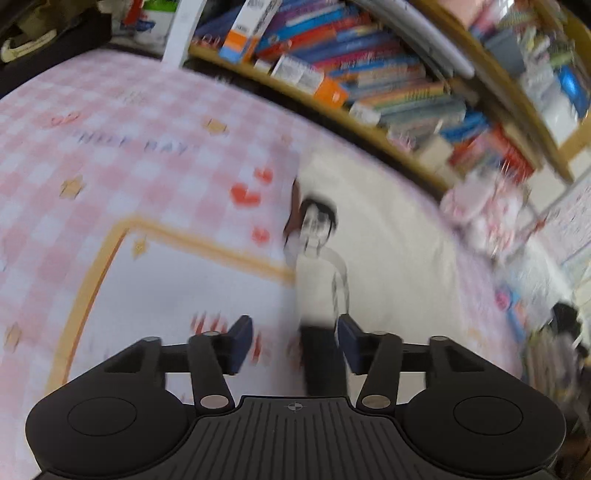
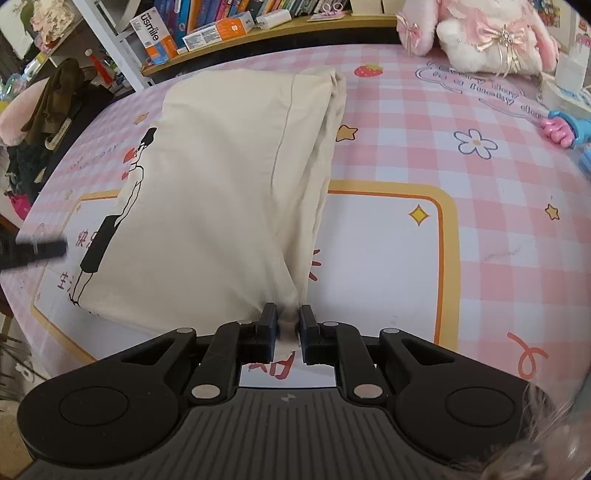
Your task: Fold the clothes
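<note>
A cream T-shirt (image 2: 214, 206) with a black-and-white figure print lies on the pink checked tablecloth (image 2: 424, 155), one side folded over into a long ridge. My right gripper (image 2: 288, 328) is shut on the near corner of that folded cloth, just above the table. In the blurred left wrist view the same cream T-shirt (image 1: 388, 229) lies ahead and to the right, its printed figure (image 1: 319, 236) running toward me. My left gripper (image 1: 295, 339) is open over the shirt's left edge, with nothing held between its fingers. The left gripper's finger (image 2: 40, 251) also shows at the left edge of the right wrist view.
A pink and white plush toy (image 2: 480, 33) sits at the far right of the table. Pink and blue toys (image 2: 565, 127) lie at the right edge. A wooden shelf of books and boxes (image 2: 221, 26) runs behind the table. Dark clothing (image 2: 55, 99) hangs at the left.
</note>
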Tool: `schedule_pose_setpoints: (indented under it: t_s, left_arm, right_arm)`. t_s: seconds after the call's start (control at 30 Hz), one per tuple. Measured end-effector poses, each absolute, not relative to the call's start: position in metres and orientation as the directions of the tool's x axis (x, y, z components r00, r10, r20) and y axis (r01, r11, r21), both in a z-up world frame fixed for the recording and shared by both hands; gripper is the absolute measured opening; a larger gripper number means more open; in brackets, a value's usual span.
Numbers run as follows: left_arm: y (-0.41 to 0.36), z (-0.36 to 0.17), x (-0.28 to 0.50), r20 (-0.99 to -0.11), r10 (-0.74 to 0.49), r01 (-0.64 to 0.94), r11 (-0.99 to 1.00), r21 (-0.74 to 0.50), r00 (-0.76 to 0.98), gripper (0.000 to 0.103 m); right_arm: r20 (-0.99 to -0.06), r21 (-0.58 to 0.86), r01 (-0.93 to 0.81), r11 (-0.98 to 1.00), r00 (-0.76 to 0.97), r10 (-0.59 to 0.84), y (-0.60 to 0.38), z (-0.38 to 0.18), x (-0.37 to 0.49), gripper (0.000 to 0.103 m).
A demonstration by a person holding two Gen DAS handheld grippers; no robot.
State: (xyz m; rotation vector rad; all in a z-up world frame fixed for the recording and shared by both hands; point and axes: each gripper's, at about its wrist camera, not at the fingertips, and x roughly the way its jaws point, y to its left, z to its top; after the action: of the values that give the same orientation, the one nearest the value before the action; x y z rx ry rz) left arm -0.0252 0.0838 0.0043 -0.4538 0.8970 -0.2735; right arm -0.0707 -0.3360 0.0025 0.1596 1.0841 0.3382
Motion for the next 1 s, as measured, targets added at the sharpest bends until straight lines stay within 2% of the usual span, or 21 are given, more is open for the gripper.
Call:
schedule_pose_setpoints:
  t_s: [0.07, 0.43, 0.6, 0.73, 0.8, 0.9, 0.97, 1.0]
  left_arm:
    - [0.081, 0.004, -0.005, -0.673, -0.429, 0.052, 0.862, -0.504, 0.603, 0.06]
    - [0.085, -0.006, 0.113, -0.638, -0.48, 0.06, 0.824, -0.563, 0.602, 0.059]
    - [0.072, -0.015, 0.16, -0.614, -0.552, 0.104, 0.785, -0.61, 0.564, 0.059]
    - [0.064, -0.033, 0.188, -0.622, -0.584, 0.09, 0.762, -0.641, 0.522, 0.056]
    - [0.066, -0.039, 0.195, -0.598, -0.612, 0.084, 0.732, -0.676, 0.517, 0.055]
    - [0.065, -0.036, 0.197, -0.549, -0.666, 0.133, 0.689, -0.713, 0.506, 0.015]
    - [0.055, -0.015, 0.187, -0.515, -0.657, 0.271, 0.724, -0.634, 0.551, 0.012]
    - [0.045, -0.004, 0.178, -0.508, -0.633, 0.356, 0.762, -0.542, 0.584, 0.012]
  right_arm:
    - [-0.839, 0.283, -0.182, 0.942, 0.429, 0.335, -0.334, 0.003, -0.072, 0.012]
    - [-0.848, 0.236, -0.102, 0.966, 0.465, 0.256, -0.324, 0.003, -0.077, 0.014]
    - [-0.853, 0.212, -0.039, 0.977, 0.48, 0.204, -0.318, 0.004, -0.079, 0.016]
    - [-0.856, 0.192, 0.012, 0.981, 0.49, 0.162, -0.314, 0.004, -0.082, 0.017]
    - [-0.858, 0.183, 0.032, 0.983, 0.493, 0.144, -0.312, 0.005, -0.082, 0.018]
    - [-0.859, 0.179, 0.055, 0.982, 0.495, 0.129, -0.311, 0.005, -0.083, 0.019]
    - [-0.86, 0.174, 0.07, 0.982, 0.497, 0.117, -0.31, 0.005, -0.083, 0.02]
    - [-0.861, 0.17, 0.078, 0.982, 0.496, 0.11, -0.308, 0.005, -0.083, 0.02]
